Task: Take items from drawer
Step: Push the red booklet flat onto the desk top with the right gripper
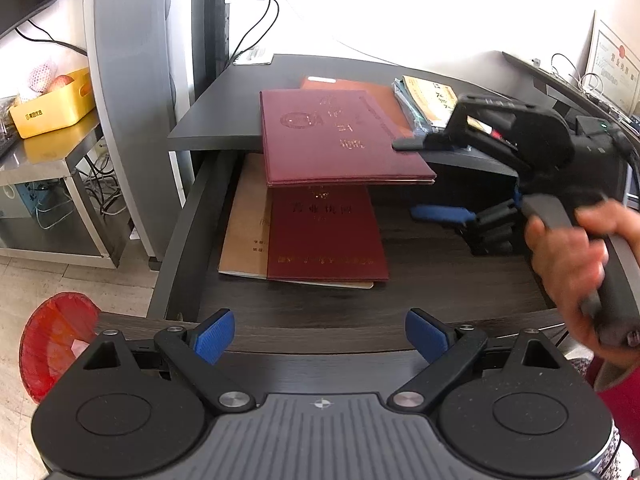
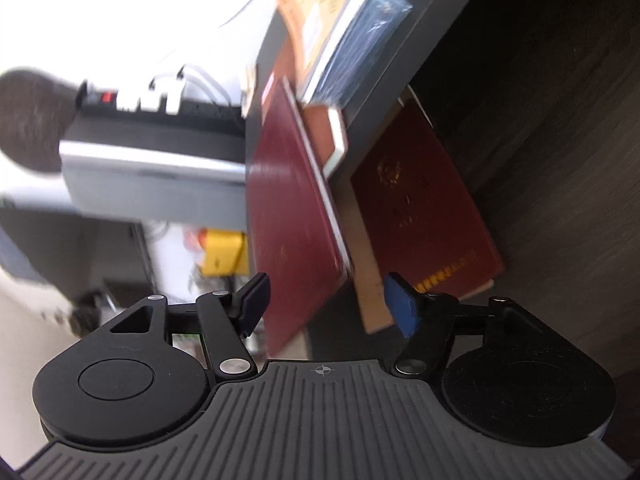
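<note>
Drawer (image 1: 420,248) is standing pulled open across the middle of the left wrist view, its dark wood floor showing. Lying inside at centre are a maroon booklet (image 1: 326,236) and a tan folder (image 1: 246,220) beneath it. Higher in the frame, a second maroon folder (image 1: 340,136) is resting on the desktop (image 1: 224,116), overhanging the drawer. Right gripper (image 1: 416,178), turned sideways at the right edge, is sitting with jaws spread, one finger above and one below the folder's corner, nothing clamped. Left gripper (image 1: 320,334) is hovering at the bottom, jaws released and holding nothing.
</note>
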A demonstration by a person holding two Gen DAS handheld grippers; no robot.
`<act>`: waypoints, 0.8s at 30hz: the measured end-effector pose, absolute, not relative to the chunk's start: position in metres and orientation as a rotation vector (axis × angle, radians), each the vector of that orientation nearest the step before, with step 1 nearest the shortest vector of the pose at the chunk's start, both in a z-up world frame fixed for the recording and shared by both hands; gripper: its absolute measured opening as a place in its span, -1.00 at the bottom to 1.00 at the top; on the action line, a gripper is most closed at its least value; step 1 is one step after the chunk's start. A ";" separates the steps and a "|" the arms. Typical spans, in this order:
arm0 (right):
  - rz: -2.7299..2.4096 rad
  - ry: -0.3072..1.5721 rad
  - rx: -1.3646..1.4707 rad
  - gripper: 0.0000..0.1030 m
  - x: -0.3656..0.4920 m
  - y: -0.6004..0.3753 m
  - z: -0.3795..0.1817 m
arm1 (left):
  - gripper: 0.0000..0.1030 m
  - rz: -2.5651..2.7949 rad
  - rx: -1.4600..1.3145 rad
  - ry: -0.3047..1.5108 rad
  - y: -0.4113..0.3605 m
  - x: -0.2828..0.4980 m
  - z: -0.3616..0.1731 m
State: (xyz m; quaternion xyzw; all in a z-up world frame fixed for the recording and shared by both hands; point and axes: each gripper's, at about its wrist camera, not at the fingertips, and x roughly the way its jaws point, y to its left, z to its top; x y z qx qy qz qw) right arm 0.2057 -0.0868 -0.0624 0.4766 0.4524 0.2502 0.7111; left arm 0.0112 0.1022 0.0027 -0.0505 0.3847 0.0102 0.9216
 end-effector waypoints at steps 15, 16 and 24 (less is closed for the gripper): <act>0.691 0.961 0.741 0.24 0.182 -0.010 -0.036 | 0.79 0.142 -0.132 0.782 0.135 0.004 -0.002; 0.689 0.981 0.773 0.24 0.189 -0.006 -0.039 | 0.79 0.143 -0.134 0.782 0.136 0.004 -0.002; 0.717 0.999 1.014 -0.02 0.210 0.011 -0.075 | 0.79 0.138 -0.147 0.795 0.142 0.006 -0.008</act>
